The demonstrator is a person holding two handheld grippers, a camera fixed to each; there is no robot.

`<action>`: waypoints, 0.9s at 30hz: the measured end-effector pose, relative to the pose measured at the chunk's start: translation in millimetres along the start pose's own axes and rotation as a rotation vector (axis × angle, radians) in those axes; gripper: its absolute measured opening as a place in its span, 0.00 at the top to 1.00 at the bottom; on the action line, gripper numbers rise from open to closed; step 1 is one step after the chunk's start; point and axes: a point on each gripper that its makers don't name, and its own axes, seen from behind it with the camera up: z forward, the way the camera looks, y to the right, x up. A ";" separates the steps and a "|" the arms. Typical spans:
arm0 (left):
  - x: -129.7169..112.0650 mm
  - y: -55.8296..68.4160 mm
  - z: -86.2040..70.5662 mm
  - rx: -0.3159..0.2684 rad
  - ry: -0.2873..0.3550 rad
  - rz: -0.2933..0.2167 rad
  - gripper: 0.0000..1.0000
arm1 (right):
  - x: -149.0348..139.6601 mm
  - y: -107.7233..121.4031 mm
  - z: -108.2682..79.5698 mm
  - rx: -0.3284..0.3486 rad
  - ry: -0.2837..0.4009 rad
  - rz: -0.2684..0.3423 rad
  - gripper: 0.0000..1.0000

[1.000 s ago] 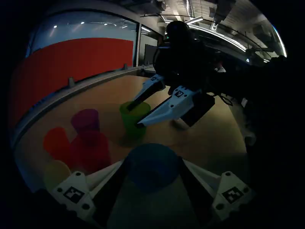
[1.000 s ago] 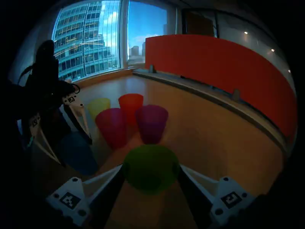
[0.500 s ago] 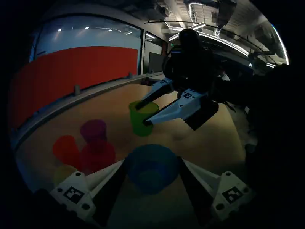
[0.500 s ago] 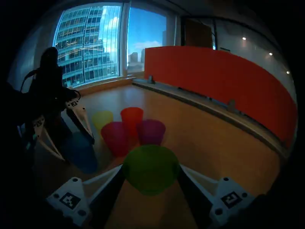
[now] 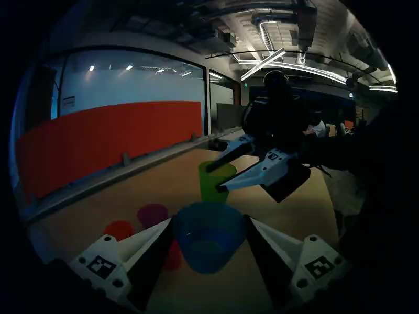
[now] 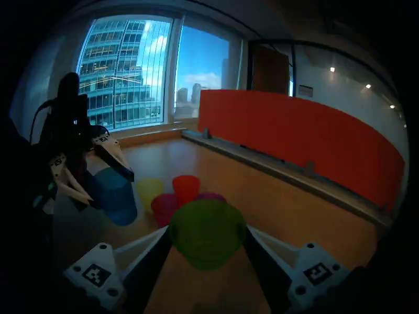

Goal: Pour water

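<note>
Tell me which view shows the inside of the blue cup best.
The left gripper view: the blue cup is close, held by the left gripper, its open mouth toward the camera. The right gripper view shows it farther off, side-on and dim.

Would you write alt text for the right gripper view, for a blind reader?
The right gripper holds a green cup over a wooden table; at left, the left gripper holds a blue cup near a cluster of cups.

blue cup upright, green cup upright
</note>
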 end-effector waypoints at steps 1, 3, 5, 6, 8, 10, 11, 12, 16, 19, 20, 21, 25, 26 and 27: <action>4.9 -0.8 -2.1 0.007 0.013 0.001 0.10 | 2.9 -0.7 -1.5 -0.002 0.007 -0.001 0.08; 14.8 -2.5 -6.1 0.022 0.040 0.004 0.10 | 9.0 -2.3 -4.3 -0.004 0.022 -0.001 0.08; 23.8 -4.2 -9.5 0.036 0.065 0.004 0.10 | 14.8 -4.0 -6.7 -0.006 0.036 -0.001 0.08; 27.4 -5.1 -10.8 0.041 0.076 0.004 0.10 | 17.2 -4.8 -7.6 -0.007 0.042 0.000 0.08; 34.9 -6.9 -13.5 0.051 0.099 0.004 0.10 | 22.1 -6.7 -9.3 -0.007 0.054 0.000 0.08; 41.0 -8.2 -15.7 0.058 0.119 0.002 0.10 | 25.0 -7.7 -10.1 -0.008 0.061 -0.001 0.08; 44.4 -8.9 -16.9 0.062 0.130 0.001 0.10 | 26.6 -8.2 -10.5 -0.009 0.065 -0.002 0.08; 46.6 -9.6 -17.8 0.065 0.137 0.001 0.10 | 28.0 -8.6 -10.6 -0.010 0.069 -0.002 0.08; 53.1 -11.8 -21.0 0.076 0.159 0.012 0.10 | 33.7 -10.3 -10.8 -0.011 0.084 0.001 0.08; 55.7 -13.4 -22.4 0.085 0.164 0.029 0.10 | 36.7 -11.2 -10.9 -0.010 0.094 0.004 0.08; 56.5 -14.1 -22.8 0.089 0.165 0.036 0.10 | 37.6 -11.4 -10.9 -0.010 0.097 0.005 0.08; 57.0 -14.4 -23.0 0.091 0.165 0.042 0.10 | 38.1 -11.7 -11.1 -0.009 0.099 0.005 0.08; 59.2 -14.7 -23.7 0.102 0.164 0.072 0.10 | 39.3 -12.7 -11.9 -0.006 0.105 0.007 0.08; 59.7 -14.6 -24.0 0.105 0.163 0.082 0.10 | 39.3 -12.8 -12.1 -0.005 0.106 0.007 0.08; 60.0 -14.3 -24.0 0.107 0.161 0.093 0.10 | 39.3 -12.9 -12.2 -0.004 0.107 0.007 0.08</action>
